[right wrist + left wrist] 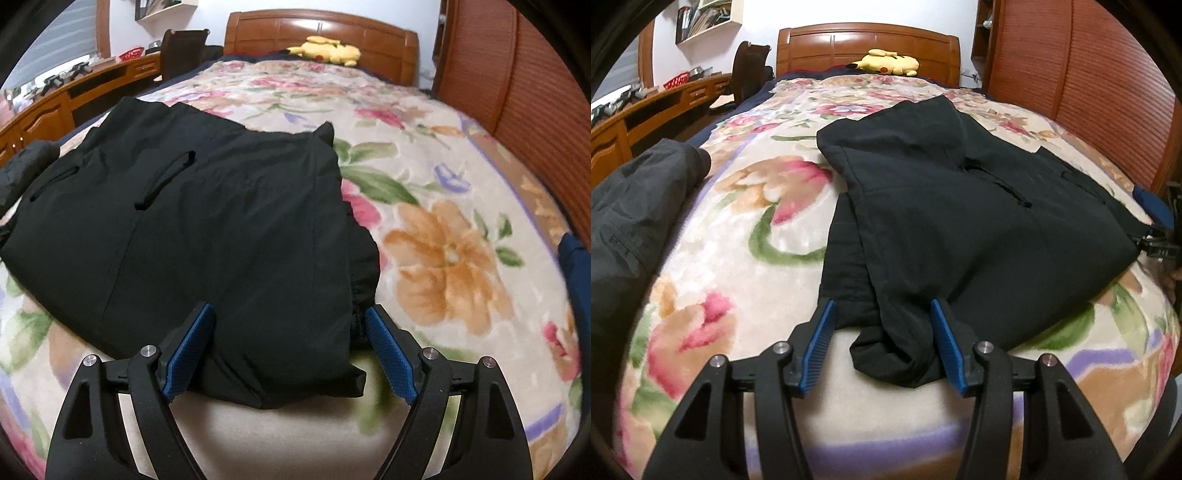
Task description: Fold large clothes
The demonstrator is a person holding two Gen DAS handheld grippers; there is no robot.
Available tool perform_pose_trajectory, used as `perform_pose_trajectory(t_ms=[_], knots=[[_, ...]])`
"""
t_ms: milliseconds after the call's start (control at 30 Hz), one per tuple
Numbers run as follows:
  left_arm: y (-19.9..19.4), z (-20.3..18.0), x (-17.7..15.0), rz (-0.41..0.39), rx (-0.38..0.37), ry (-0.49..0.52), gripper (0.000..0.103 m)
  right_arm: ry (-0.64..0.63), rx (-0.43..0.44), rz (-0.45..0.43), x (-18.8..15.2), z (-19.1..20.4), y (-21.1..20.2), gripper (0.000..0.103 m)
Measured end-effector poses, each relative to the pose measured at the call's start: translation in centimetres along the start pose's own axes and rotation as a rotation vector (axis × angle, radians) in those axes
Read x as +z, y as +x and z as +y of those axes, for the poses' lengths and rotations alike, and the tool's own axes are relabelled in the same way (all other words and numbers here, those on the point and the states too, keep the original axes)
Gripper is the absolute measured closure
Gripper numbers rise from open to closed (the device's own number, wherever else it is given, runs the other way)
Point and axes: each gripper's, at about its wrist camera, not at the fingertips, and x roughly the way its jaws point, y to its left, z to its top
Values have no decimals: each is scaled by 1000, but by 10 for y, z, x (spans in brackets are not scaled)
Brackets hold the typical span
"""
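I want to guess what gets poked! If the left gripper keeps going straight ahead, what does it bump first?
Probably the black garment: its near edge lies between the open left gripper fingers, on the floral blanket.

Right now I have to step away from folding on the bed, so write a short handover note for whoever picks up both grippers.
Left gripper: open, straddling the near left corner of the black garment, not clamped.
Right gripper: open wide over the near right corner, nothing held.
Garment lies partly folded on the floral blanket; a second dark garment waits at left.
Left to do: probably grip both near corners and fold away, then do the second piece.
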Motion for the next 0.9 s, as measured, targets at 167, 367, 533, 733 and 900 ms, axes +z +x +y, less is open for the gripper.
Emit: perform_pose_trajectory(t_ms=[167,367,533,733,900], knots=[[0,-8,3,16,18,47,56,18,103,43,0,-2,2,37],[-2,-11,7,43,-9,64,82,4,132,-7,-3,7,-15,79],[-15,-20,14,7,9,57,99,22,112,-99,-1,4,-43,85],[-41,-41,16,-53,-18,50,100,-10,49,-137,-7,-2,-79,86],[-60,-65,5,-66,-68,86,100,0,19,-139,-25,-19,-108,86]])
